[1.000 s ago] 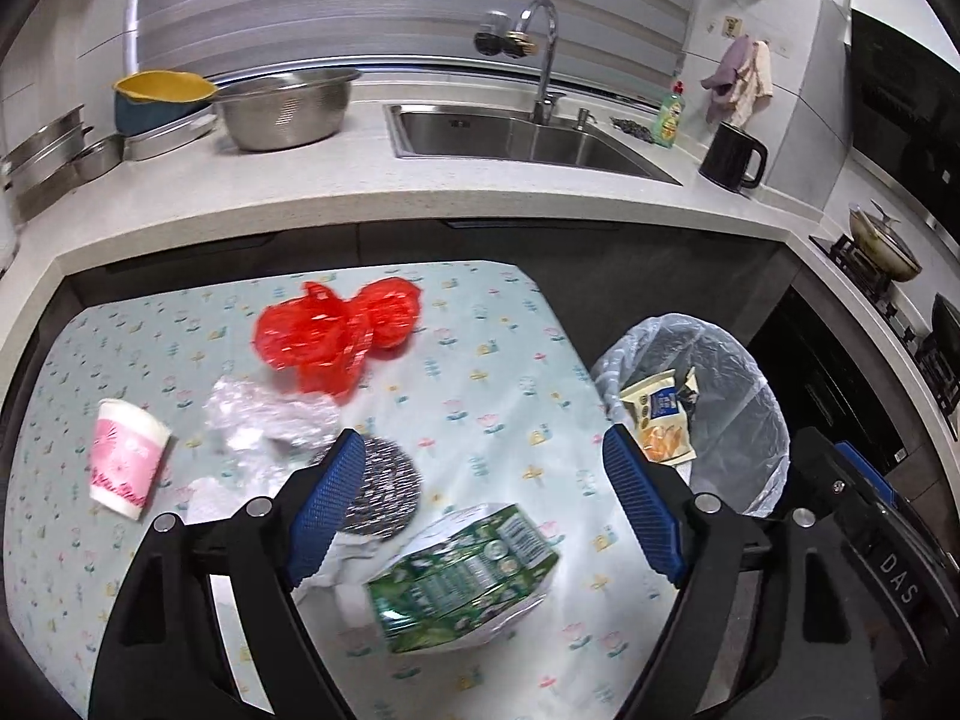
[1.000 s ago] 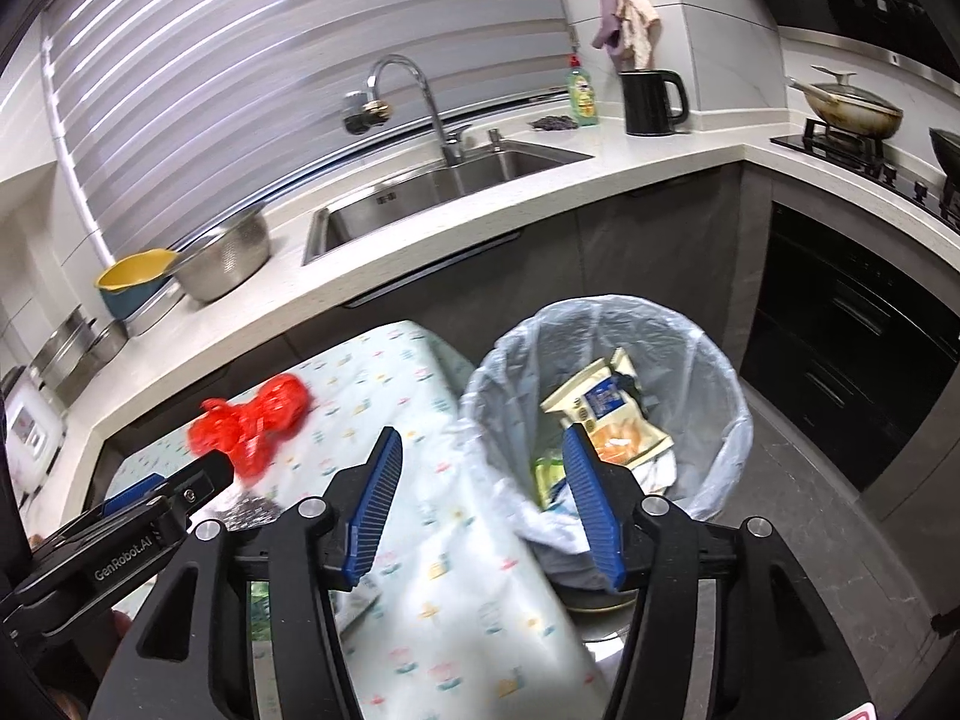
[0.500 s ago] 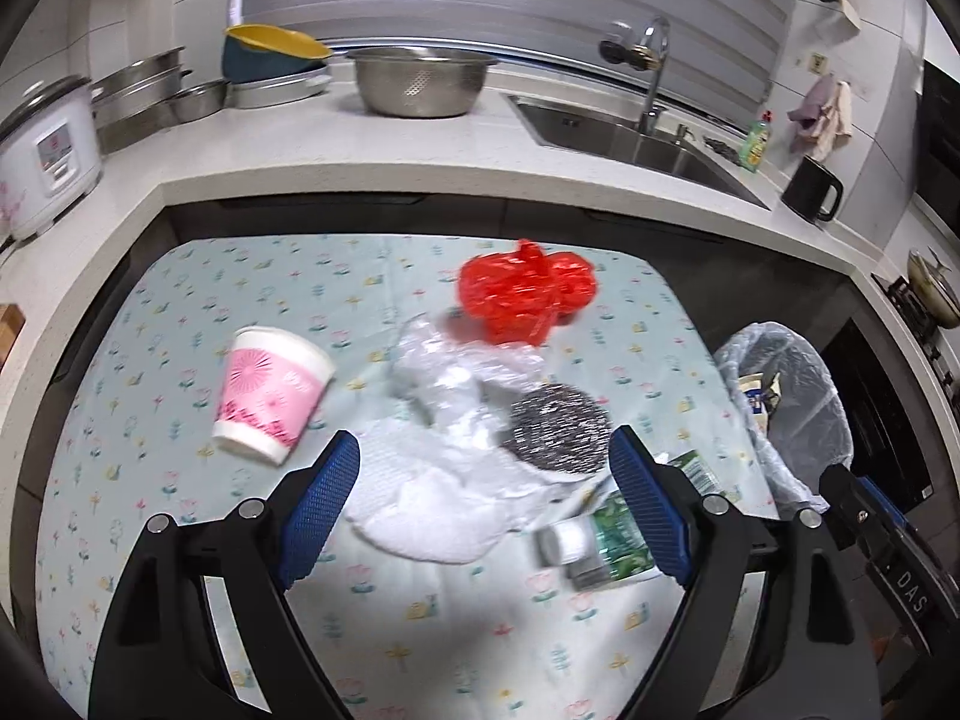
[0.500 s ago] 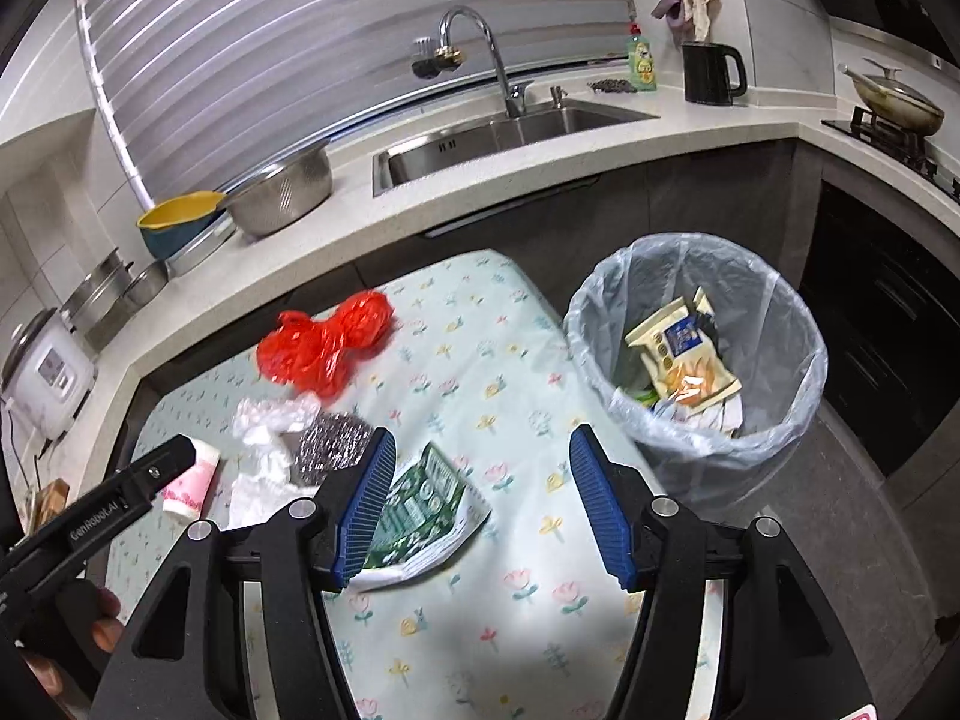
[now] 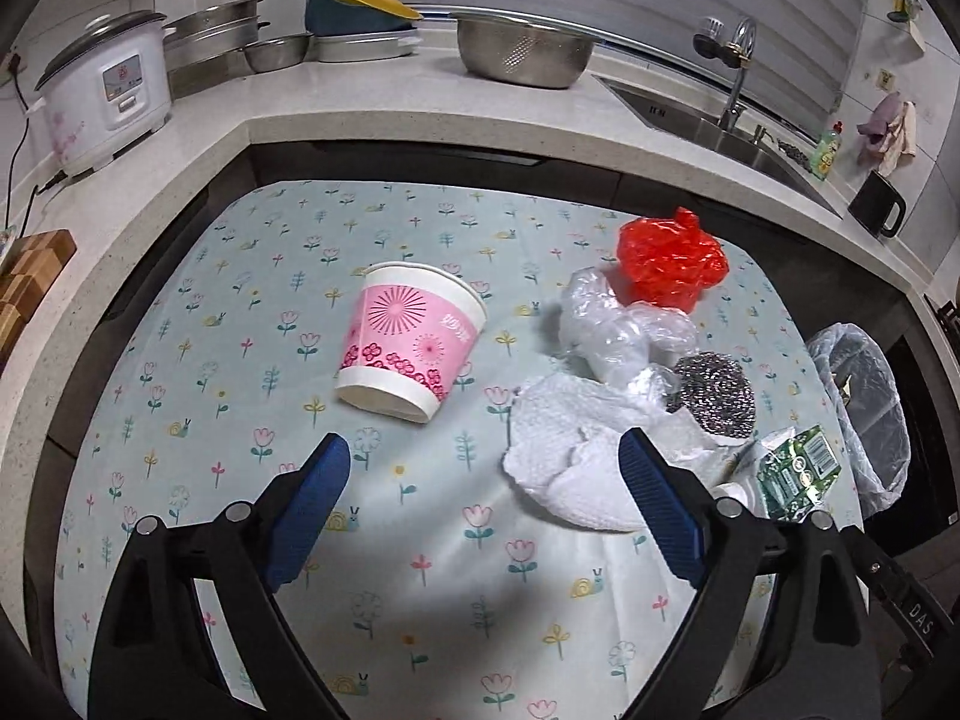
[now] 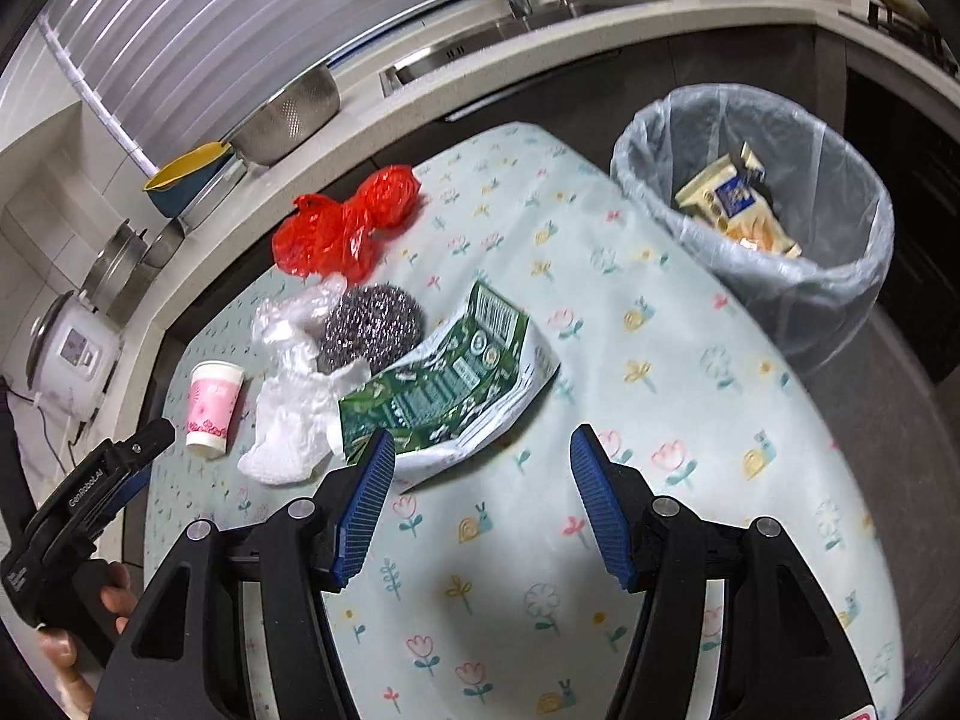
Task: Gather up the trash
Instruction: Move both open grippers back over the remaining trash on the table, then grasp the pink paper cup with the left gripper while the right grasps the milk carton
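Note:
Trash lies on the flowered tablecloth (image 5: 252, 360): a pink and white paper cup (image 5: 411, 339) upside down, a red plastic bag (image 5: 669, 258), crumpled clear plastic (image 5: 618, 330), a steel scourer (image 5: 714, 393), white tissue (image 5: 570, 456) and a flattened green carton (image 6: 444, 378). My left gripper (image 5: 483, 453) hovers just short of the cup and the tissue, its jaws opening with nothing between them. My right gripper (image 6: 483, 450) hangs open over the cloth, its left finger at the carton's near edge. The lined trash bin (image 6: 756, 204) with wrappers inside stands beyond the table's right end.
A counter wraps around the table with a rice cooker (image 5: 102, 93), metal bowls (image 5: 519, 51), a sink and tap (image 5: 735, 72) and a black kettle (image 5: 876, 213). A hand (image 6: 90, 618) holds the left gripper's handle at the lower left of the right wrist view.
Both grippers swung left from the bin side and dropped toward the table. The cup, tissue and scourer now sit ahead of the left gripper, and the carton is close to the right gripper.

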Demonstrator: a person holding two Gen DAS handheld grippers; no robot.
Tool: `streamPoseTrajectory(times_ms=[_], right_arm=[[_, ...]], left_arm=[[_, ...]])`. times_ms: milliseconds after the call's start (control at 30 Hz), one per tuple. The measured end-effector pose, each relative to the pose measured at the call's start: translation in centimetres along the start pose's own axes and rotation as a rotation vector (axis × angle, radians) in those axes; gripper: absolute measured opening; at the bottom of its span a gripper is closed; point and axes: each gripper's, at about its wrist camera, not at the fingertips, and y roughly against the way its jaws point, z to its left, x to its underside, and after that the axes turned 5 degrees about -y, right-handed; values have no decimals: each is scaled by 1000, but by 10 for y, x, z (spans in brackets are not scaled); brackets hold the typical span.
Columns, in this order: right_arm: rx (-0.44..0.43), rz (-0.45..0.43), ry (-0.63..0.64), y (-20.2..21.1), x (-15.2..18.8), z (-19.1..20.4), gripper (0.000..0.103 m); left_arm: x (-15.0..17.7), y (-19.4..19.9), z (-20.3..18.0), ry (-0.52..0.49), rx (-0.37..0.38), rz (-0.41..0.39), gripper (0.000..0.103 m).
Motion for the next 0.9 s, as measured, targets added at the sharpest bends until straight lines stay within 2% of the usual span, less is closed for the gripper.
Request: streamPoseTrajectory(times_ms=[533,900], right_arm=[[-102,91,-130,-45,-5,6,59],[-182,101,-215,-62,-22,9,59]], left_arm=[[-28,-60,47,31,-58,66,89],[-34,-107,49,45,15,152,89]])
